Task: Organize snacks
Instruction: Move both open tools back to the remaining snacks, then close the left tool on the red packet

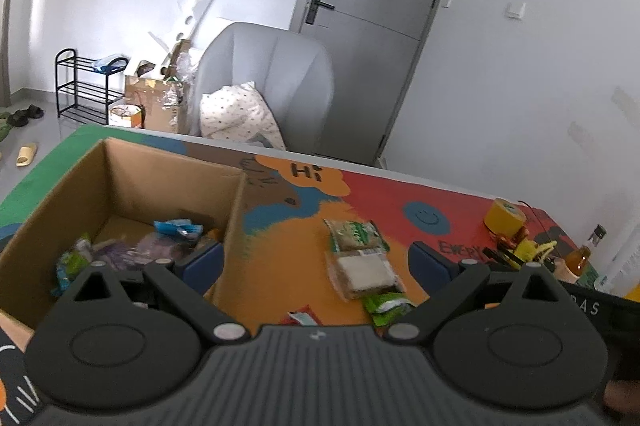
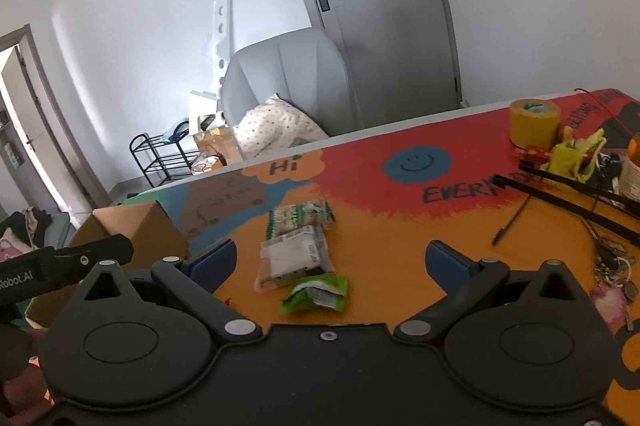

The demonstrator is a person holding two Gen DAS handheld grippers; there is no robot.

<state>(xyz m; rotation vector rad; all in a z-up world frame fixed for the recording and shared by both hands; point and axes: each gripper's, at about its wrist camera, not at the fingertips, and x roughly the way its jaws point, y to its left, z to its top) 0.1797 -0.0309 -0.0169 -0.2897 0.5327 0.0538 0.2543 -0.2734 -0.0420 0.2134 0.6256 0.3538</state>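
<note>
A cardboard box [image 1: 120, 181] stands on the left of the colourful table and holds several snack packets [image 1: 160, 242]. On the orange part of the table lie a green-and-clear packet [image 1: 354, 236], a clear packet with a white label [image 1: 366, 274] and a small green packet [image 1: 386, 306]; a red wrapper [image 1: 302, 318] lies nearer. My left gripper [image 1: 316, 262] is open and empty, its left finger over the box. My right gripper [image 2: 330, 258] is open and empty, above the same packets [image 2: 294, 258], with the green one [image 2: 316, 292] nearest. The box corner [image 2: 136, 230] shows at left.
A yellow tape roll [image 2: 534, 123], black tongs [image 2: 560, 189], a pen [image 2: 514, 222], keys [image 2: 612, 270], a jar and yellow clutter lie on the table's right side. Behind the table stand a grey armchair [image 1: 268, 81] with a pillow, a shoe rack and a door.
</note>
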